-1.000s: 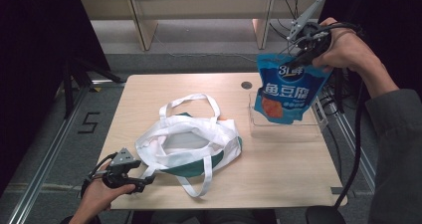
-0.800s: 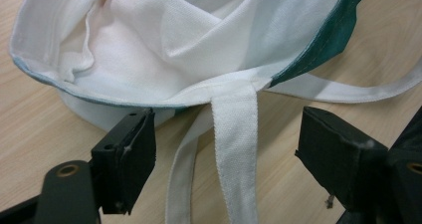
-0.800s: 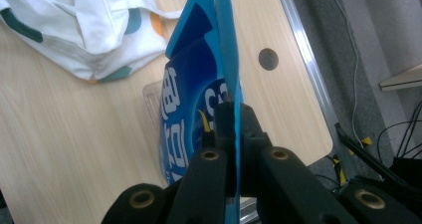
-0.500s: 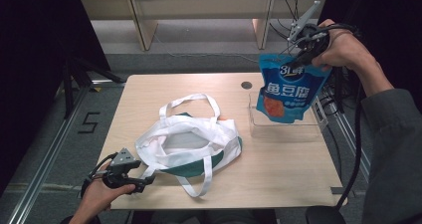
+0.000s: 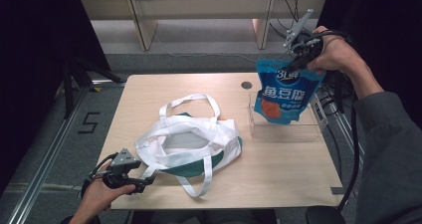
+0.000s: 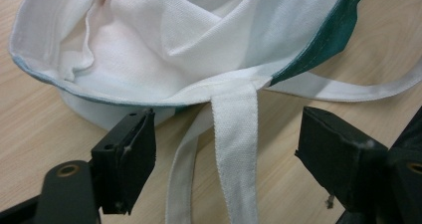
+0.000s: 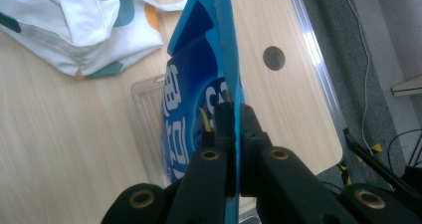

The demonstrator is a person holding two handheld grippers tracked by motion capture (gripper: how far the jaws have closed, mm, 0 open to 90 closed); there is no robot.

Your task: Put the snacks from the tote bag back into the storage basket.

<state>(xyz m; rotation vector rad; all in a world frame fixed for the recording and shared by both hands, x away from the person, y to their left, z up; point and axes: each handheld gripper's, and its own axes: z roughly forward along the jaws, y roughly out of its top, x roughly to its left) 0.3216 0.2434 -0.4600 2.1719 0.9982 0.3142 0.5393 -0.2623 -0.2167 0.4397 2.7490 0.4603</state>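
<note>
High view: right gripper (image 5: 300,58) clamped on blue snack pouch (image 5: 284,91), hanging over clear bin (image 5: 283,129) – not yet bagged. Left gripper (image 5: 137,181) wide open, holding nothing, at the tote bag (image 5: 191,139) strap on worktop (image 5: 278,174).

Open jaws flank white strap (image 6: 234,134) of tote bag (image 6: 164,50).

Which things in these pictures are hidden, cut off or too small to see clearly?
- Tote bag inside: high view, its folded cloth hides any contents.
- Blue pouch small print: high view, too small to read.
- Clear box floor: high view, the pouch hangs before it.
- Strap end: left gripper view, cut by the bottom edge.
</note>
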